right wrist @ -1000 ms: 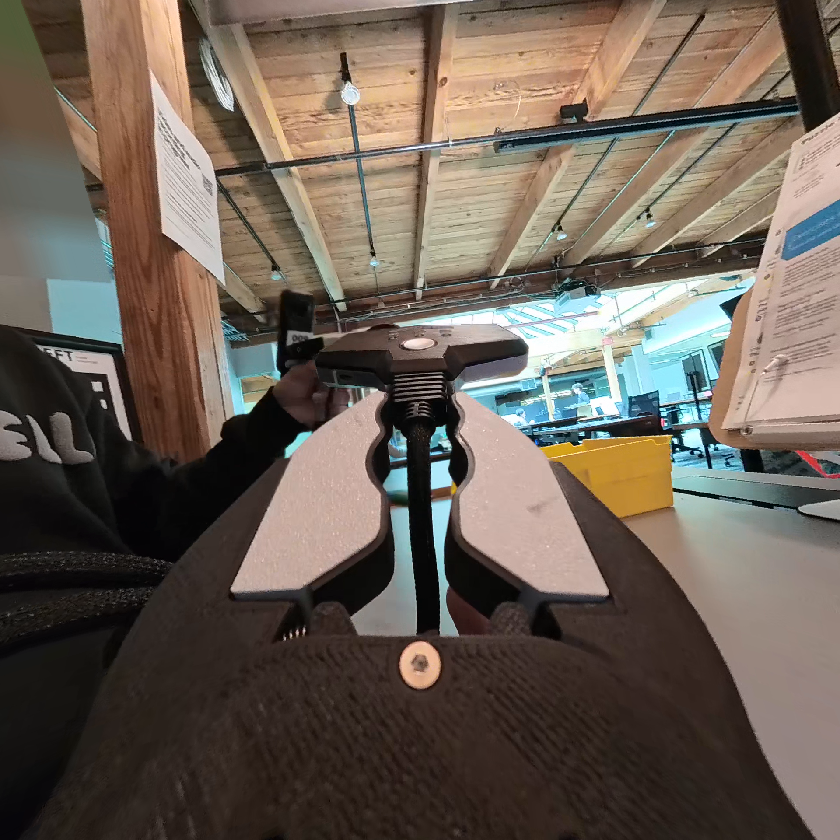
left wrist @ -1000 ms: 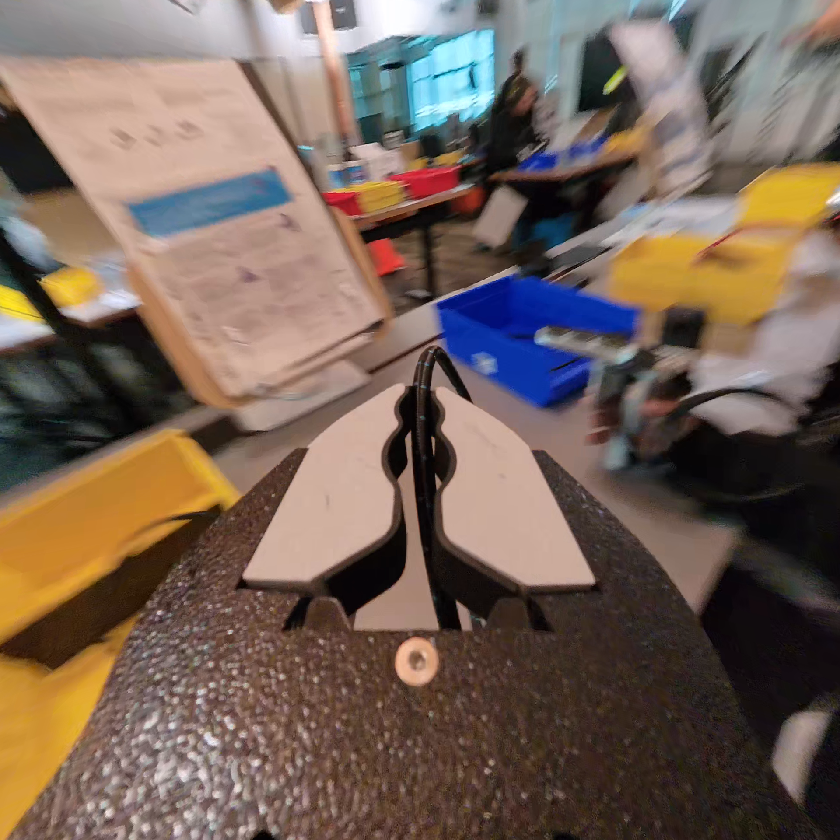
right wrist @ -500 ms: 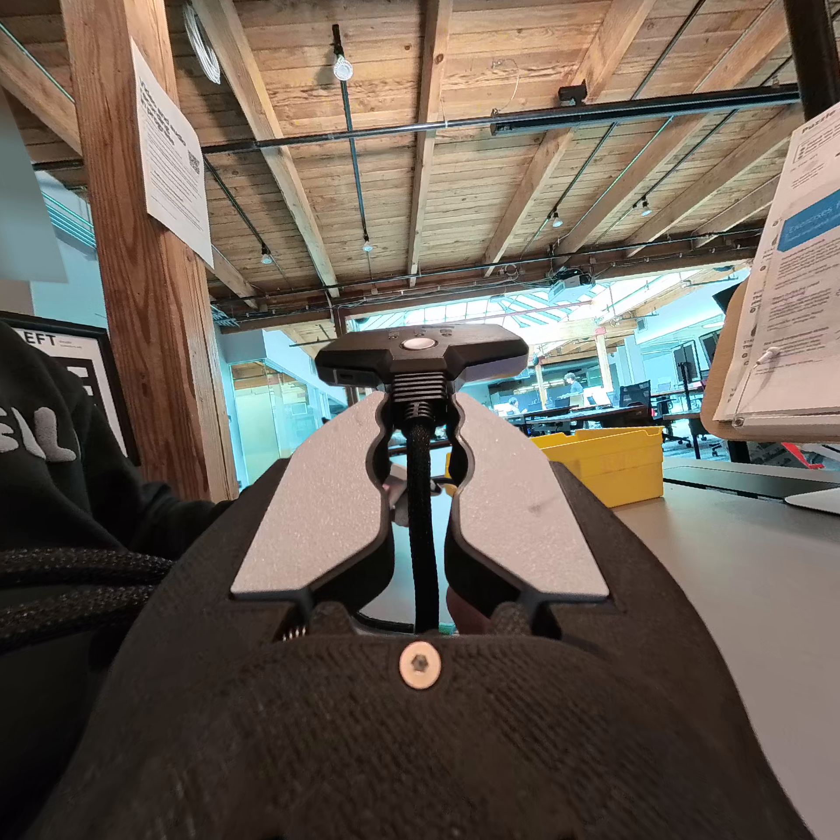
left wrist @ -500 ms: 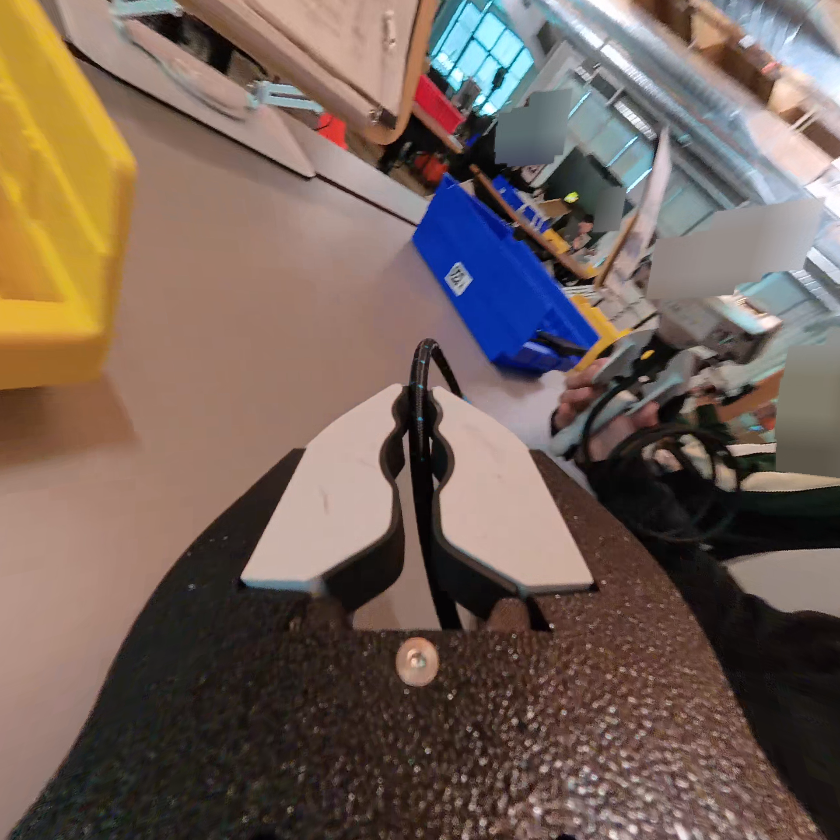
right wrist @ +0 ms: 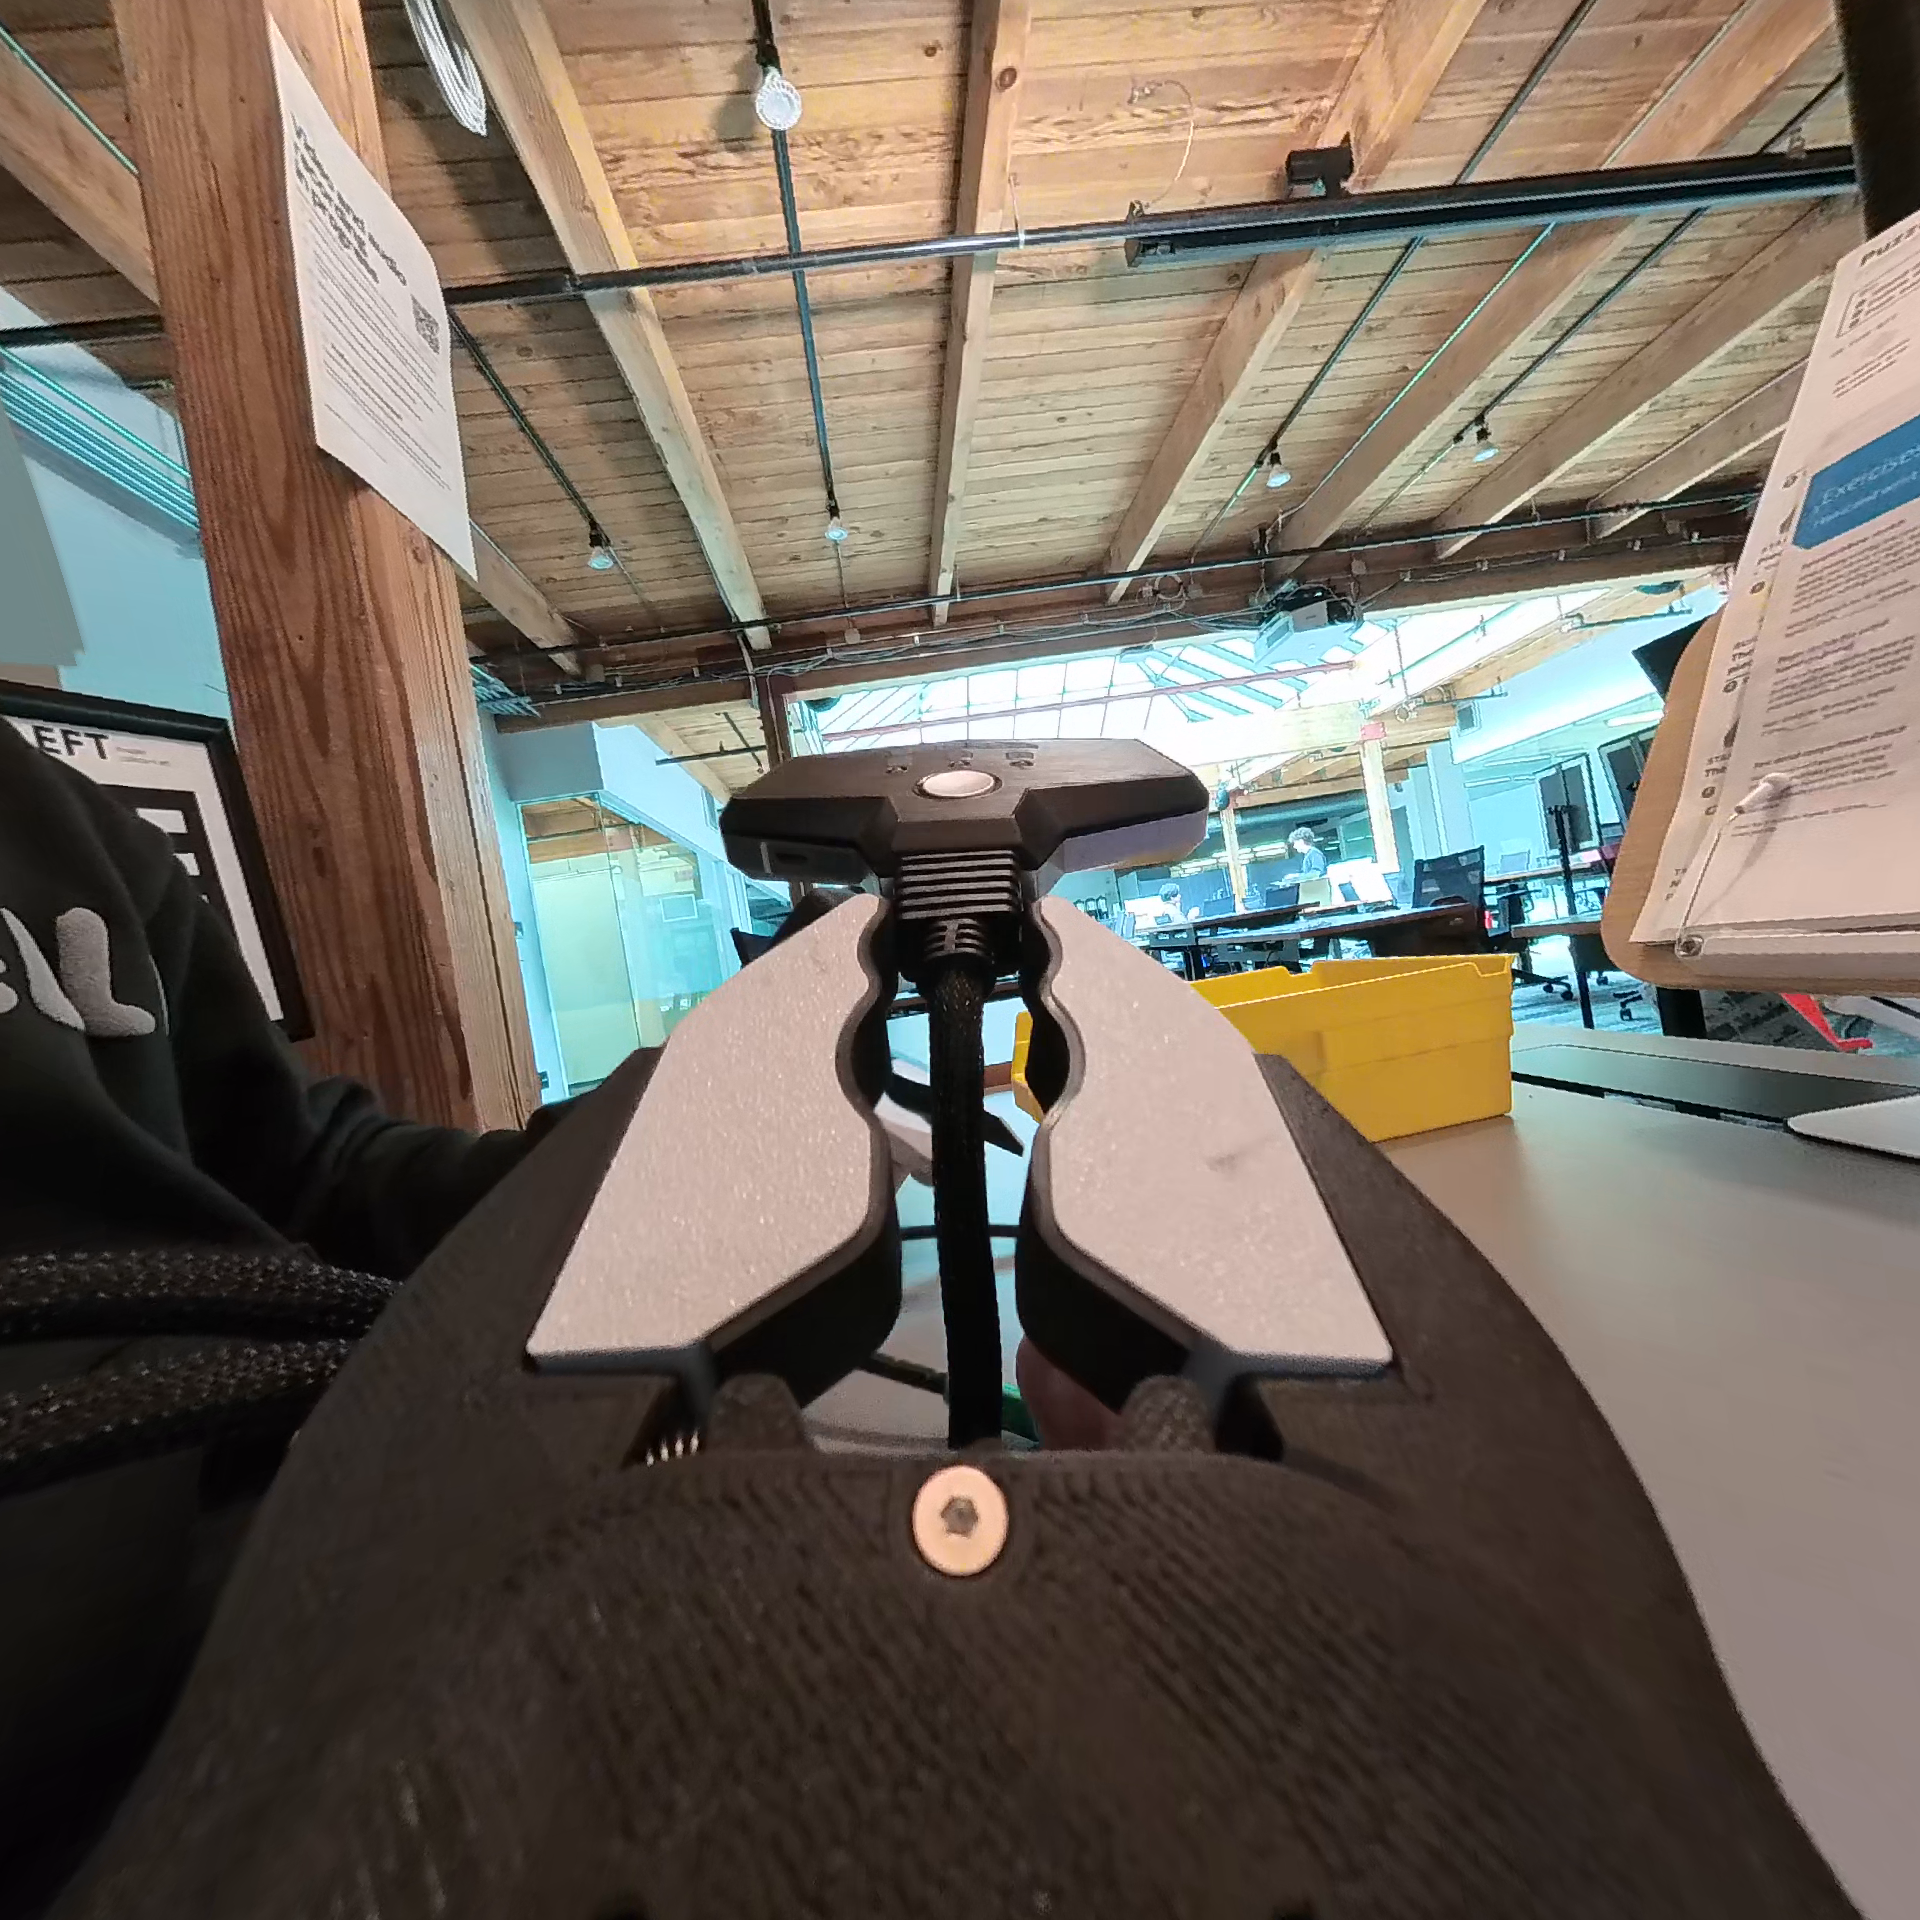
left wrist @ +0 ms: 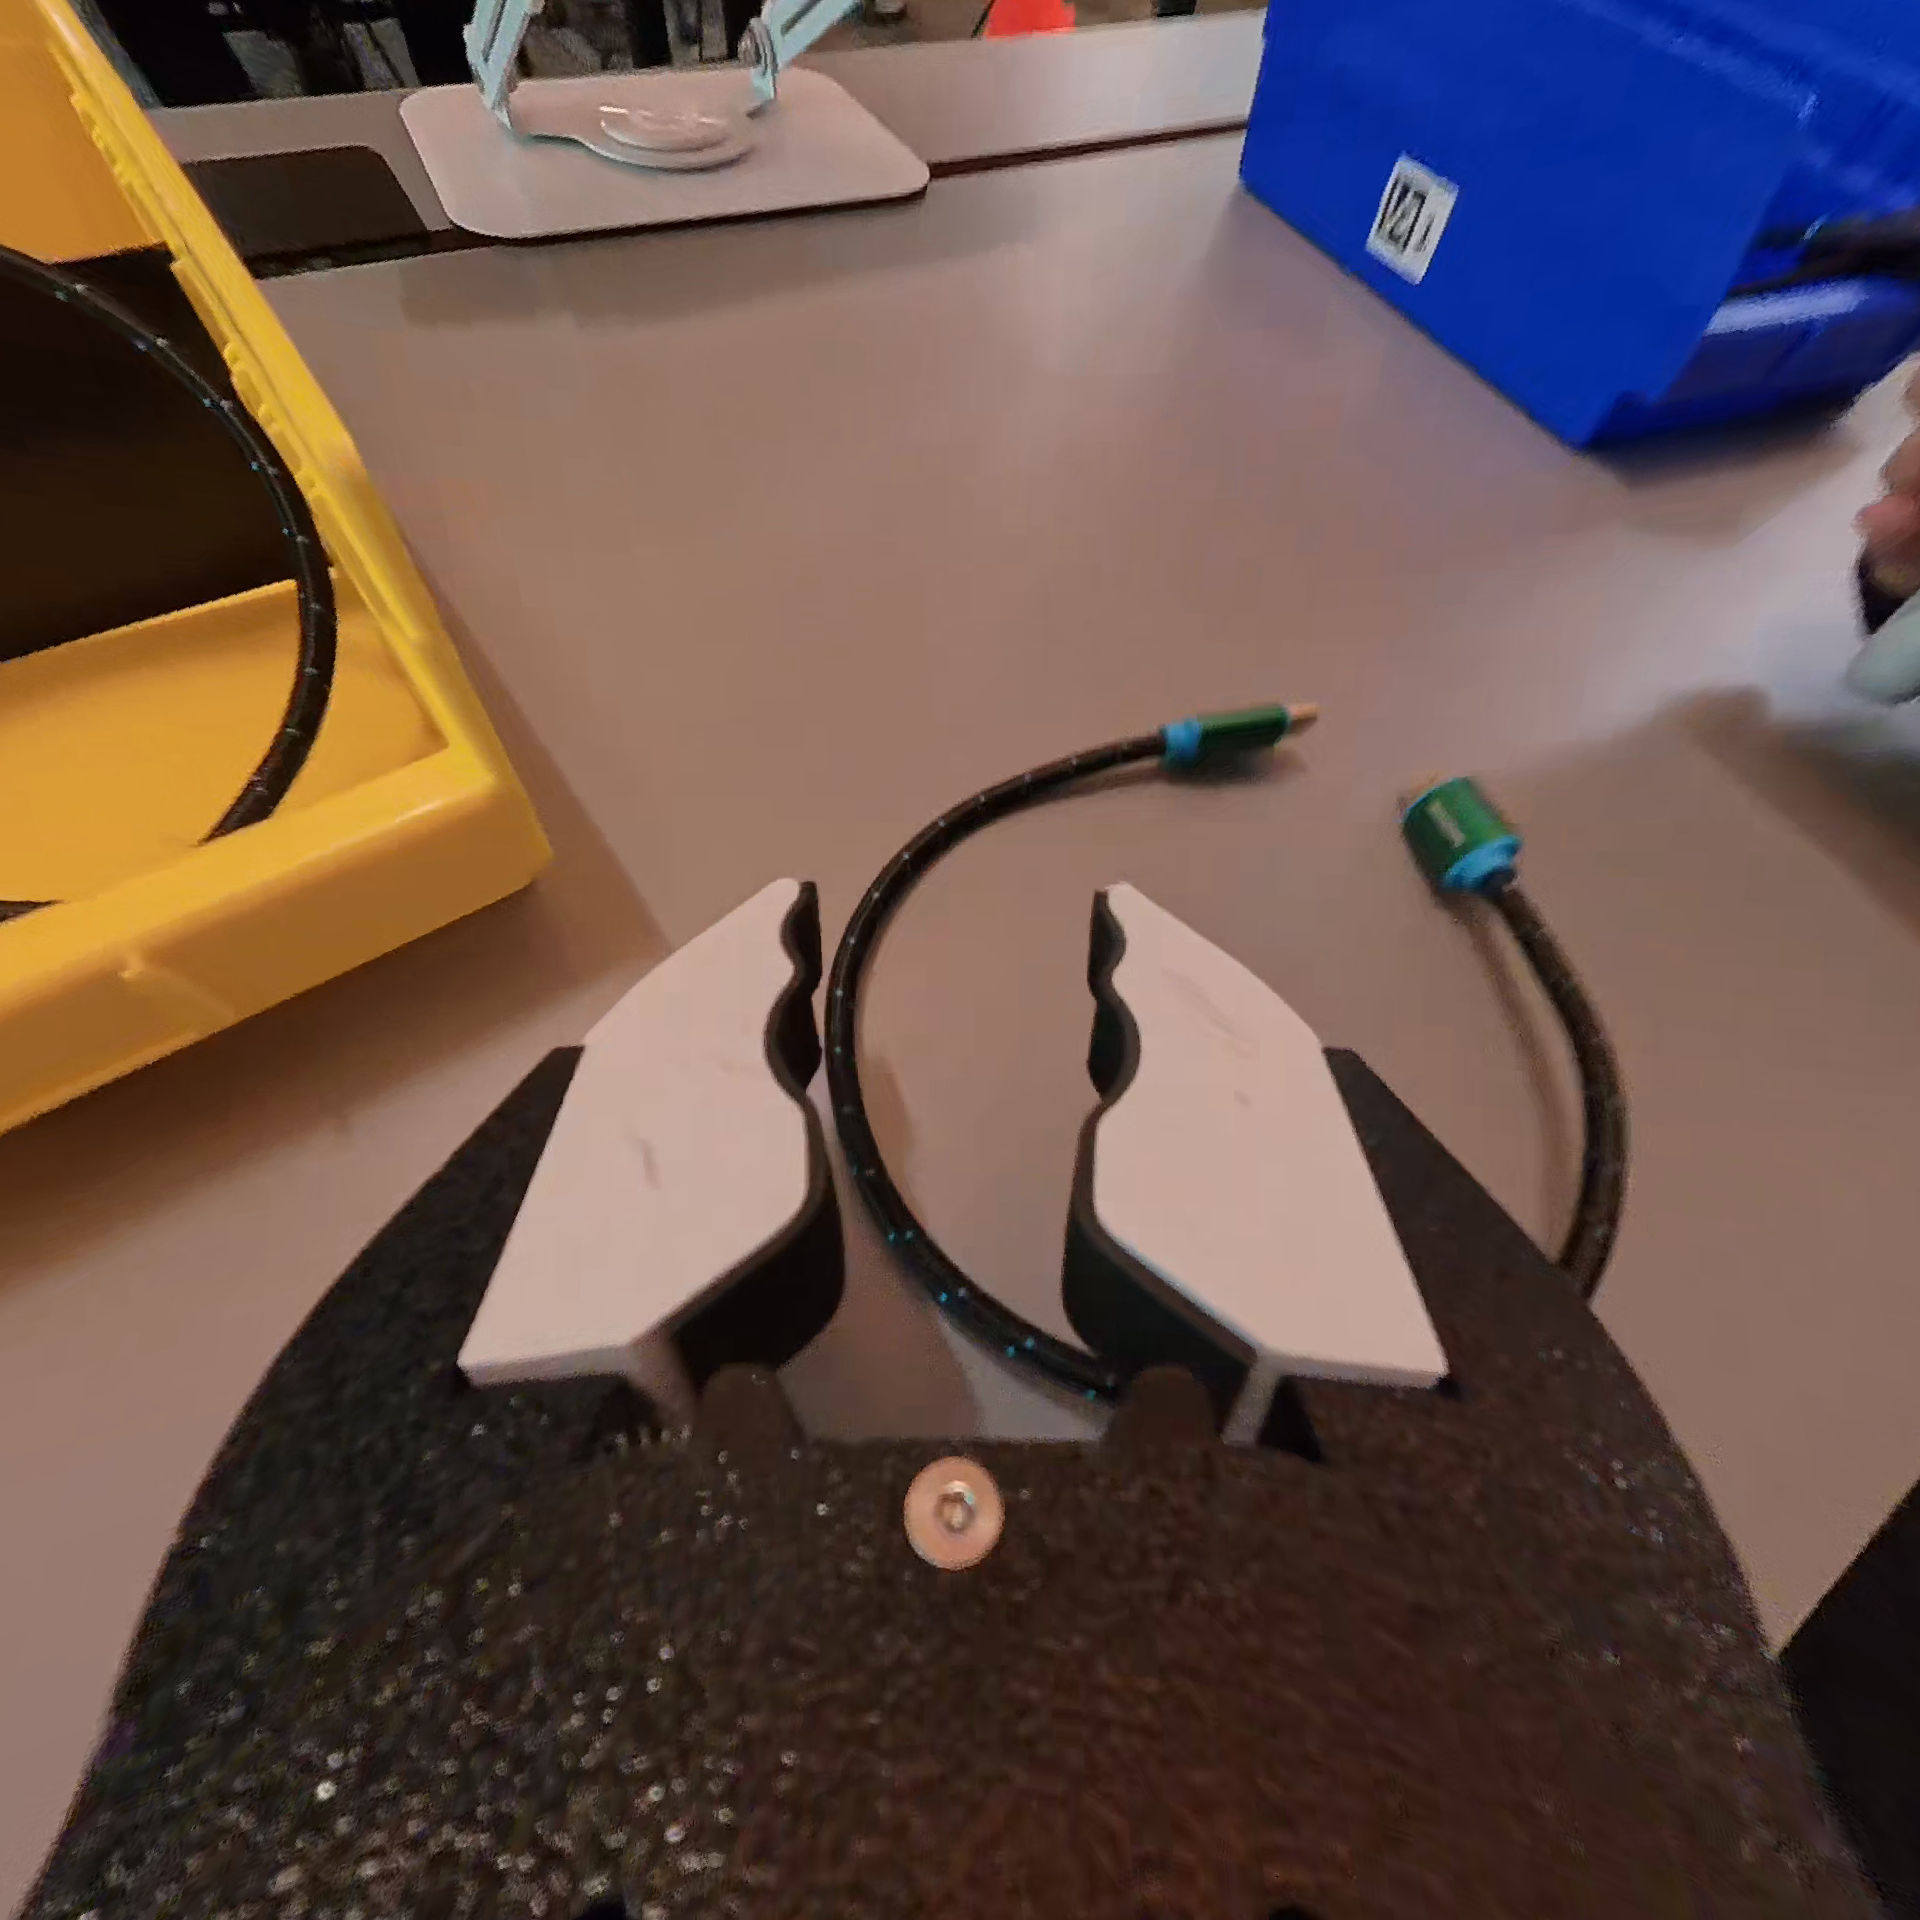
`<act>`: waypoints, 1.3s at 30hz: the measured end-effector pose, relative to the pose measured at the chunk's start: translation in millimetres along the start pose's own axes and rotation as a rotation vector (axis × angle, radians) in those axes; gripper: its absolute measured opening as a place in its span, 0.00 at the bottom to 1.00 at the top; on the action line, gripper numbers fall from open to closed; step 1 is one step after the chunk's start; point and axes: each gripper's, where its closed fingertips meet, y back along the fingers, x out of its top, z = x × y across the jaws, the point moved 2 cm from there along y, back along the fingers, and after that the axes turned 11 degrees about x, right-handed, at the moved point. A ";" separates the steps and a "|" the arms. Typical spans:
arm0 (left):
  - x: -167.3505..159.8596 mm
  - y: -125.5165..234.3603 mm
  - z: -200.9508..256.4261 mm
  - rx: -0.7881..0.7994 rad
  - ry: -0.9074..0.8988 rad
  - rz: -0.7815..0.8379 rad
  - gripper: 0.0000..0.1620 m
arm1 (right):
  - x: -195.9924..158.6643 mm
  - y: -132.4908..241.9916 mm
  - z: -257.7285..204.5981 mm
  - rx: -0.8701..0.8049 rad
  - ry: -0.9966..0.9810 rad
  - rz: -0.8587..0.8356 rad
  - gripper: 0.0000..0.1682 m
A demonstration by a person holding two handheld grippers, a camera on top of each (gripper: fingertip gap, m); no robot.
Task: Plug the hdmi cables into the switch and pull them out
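Note:
In the left wrist view my left gripper point(left wrist: 951, 904) is open above the table. A black braided HDMI cable point(left wrist: 862, 1101) lies loose on the table and curves between the fingers. Its green plug with a blue collar point(left wrist: 1231, 736) lies ahead on the right, and a second green plug point(left wrist: 1452, 836) lies further right. In the right wrist view my right gripper point(right wrist: 956, 925) is shut on the ribbed neck and braided lead point(right wrist: 961, 1174) of the black HDMI switch point(right wrist: 961, 816), held up with its button side facing the camera.
A yellow bin point(left wrist: 208, 727) with a cable loop in it stands at the left, also in the right wrist view point(right wrist: 1351, 1039). A blue bin point(left wrist: 1579, 208) stands far right. A stand base point(left wrist: 665, 156) sits at the back edge. A person's dark sleeve point(right wrist: 156, 1091) is left.
My left gripper has opened and let go of the cable, which now lies on the table; the view tipped down toward the tabletop. The right gripper still holds the switch, almost unmoved.

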 end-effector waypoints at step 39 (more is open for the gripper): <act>88.1 -32.9 75.0 0.438 -1.497 0.285 0.07 | -10.9 -3.0 7.6 -0.061 0.057 -0.102 0.13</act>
